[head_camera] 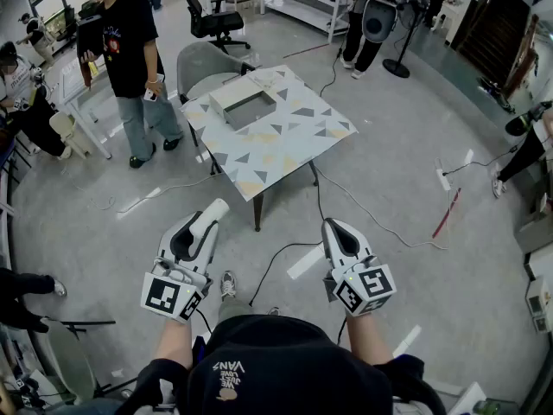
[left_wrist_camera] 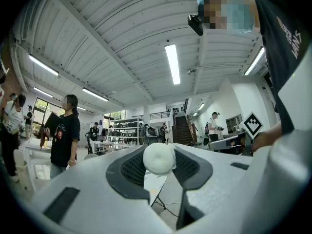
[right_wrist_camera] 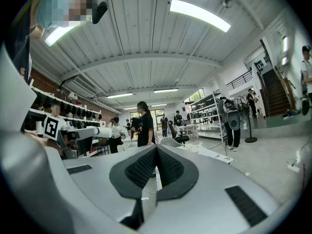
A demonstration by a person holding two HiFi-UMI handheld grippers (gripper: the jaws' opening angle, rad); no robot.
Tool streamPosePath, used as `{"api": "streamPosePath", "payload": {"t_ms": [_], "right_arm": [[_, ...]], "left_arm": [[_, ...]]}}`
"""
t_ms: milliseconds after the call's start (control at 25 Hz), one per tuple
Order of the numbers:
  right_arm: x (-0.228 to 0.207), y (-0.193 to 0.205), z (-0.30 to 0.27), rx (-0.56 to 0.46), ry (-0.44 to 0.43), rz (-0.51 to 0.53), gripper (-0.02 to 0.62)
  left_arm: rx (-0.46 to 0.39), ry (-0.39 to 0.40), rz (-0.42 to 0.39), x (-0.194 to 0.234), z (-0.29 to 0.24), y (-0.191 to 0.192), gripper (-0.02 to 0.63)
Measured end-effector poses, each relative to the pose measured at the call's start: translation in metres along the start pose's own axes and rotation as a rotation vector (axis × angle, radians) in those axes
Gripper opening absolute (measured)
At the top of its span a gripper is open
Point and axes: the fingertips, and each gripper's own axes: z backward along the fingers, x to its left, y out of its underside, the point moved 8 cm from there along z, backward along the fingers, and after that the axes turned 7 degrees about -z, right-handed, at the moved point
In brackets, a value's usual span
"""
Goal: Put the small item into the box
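Note:
A small white cylindrical item [head_camera: 212,215] sticks out of my left gripper [head_camera: 205,225], whose pads are shut on it. In the left gripper view its round white end [left_wrist_camera: 158,158] sits squeezed between the dark pads [left_wrist_camera: 132,168]. My right gripper [head_camera: 336,229] is held beside it, jaws shut with nothing between them; the right gripper view shows its pads [right_wrist_camera: 142,165] meeting. Both grippers hang over the floor, well short of the table [head_camera: 285,150]. The open grey box [head_camera: 244,102] stands on the far left part of that patterned table.
A person in a black T-shirt [head_camera: 130,54] stands left of the table, with a grey chair [head_camera: 203,63] behind it. Cables [head_camera: 367,210] and a power strip [head_camera: 443,178] lie on the floor to the right. A shoe [head_camera: 227,284] shows between the grippers.

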Motion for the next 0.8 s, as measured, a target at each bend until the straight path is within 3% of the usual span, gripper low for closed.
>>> {"api": "streamPosePath", "payload": {"t_ms": [440, 800], "right_arm": [[-0.007, 0.000, -0.009, -0.032, 0.012, -0.025, -0.002], [-0.011, -0.002, -0.073, -0.048, 0.035, -0.042, -0.002]], "left_arm": [[0.008, 0.001, 0.013, 0.009, -0.010, 0.012, 0.132], [0.018, 0.020, 0.043, 0.068, -0.044, 0.038, 0.132]]}}
